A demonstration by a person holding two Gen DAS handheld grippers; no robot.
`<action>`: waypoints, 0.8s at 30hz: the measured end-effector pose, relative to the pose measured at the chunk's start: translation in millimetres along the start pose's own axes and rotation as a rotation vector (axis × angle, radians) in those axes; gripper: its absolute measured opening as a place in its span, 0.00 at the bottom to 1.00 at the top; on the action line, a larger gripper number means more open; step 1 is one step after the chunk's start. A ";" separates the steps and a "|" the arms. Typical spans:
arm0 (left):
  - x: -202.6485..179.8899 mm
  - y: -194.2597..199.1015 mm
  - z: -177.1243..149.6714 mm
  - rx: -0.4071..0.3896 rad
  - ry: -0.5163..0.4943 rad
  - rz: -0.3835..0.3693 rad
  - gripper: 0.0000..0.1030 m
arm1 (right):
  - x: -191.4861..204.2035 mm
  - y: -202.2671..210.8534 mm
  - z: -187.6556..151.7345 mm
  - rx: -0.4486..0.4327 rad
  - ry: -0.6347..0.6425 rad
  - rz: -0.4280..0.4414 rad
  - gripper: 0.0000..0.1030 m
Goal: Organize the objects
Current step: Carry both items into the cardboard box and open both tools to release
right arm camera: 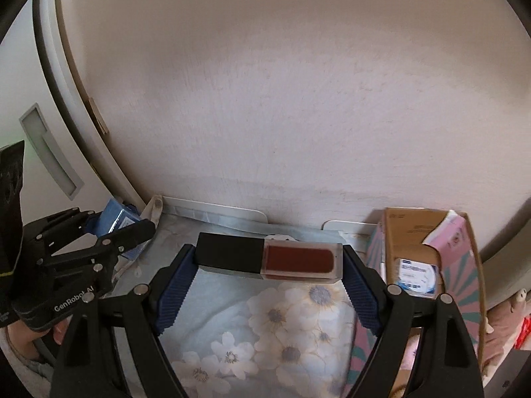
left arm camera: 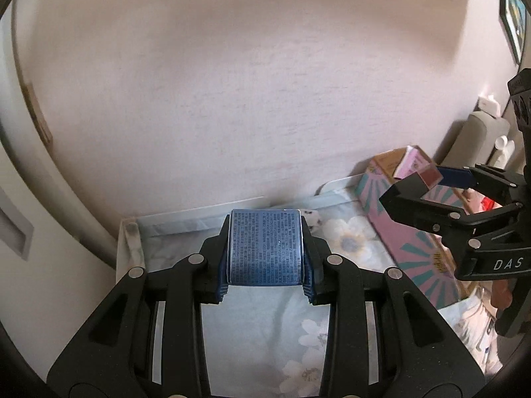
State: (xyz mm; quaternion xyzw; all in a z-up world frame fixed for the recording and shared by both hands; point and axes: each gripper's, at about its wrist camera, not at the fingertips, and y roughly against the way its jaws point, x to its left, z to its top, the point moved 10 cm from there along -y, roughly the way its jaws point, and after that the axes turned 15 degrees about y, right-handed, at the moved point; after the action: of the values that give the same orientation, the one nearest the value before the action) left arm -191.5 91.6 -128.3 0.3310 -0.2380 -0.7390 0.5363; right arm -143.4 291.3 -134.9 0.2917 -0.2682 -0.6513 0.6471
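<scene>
Lip-gloss tube, clamped crosswise by its ends in the right gripper, is carried over the floral bedsheet; open cardboard box at 3 o'clock probably receives it. Left gripper grips a blue packet by its sides.

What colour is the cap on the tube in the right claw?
Black; the cap sits left of the dark red tube. Clearest in the right wrist view.

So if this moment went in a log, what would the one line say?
left gripper: shut on blue packet | right gripper: shut on lip gloss tube | cardboard box: open, on the right
</scene>
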 end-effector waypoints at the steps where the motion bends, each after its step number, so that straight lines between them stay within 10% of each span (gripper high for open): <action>1: -0.7 3.3 -0.1 -0.002 -0.012 0.004 0.30 | 1.1 1.5 0.3 -0.004 0.002 -0.002 0.79; 24: -160.6 -25.3 41.3 0.026 -0.248 -0.224 0.30 | -121.6 65.3 -47.3 0.017 -0.159 -0.199 0.79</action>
State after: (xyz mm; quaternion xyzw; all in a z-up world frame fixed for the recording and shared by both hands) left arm -205.4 251.9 -81.0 0.2687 -0.2735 -0.8263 0.4127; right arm -65.1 413.0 -115.9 0.2695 -0.2940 -0.7311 0.5535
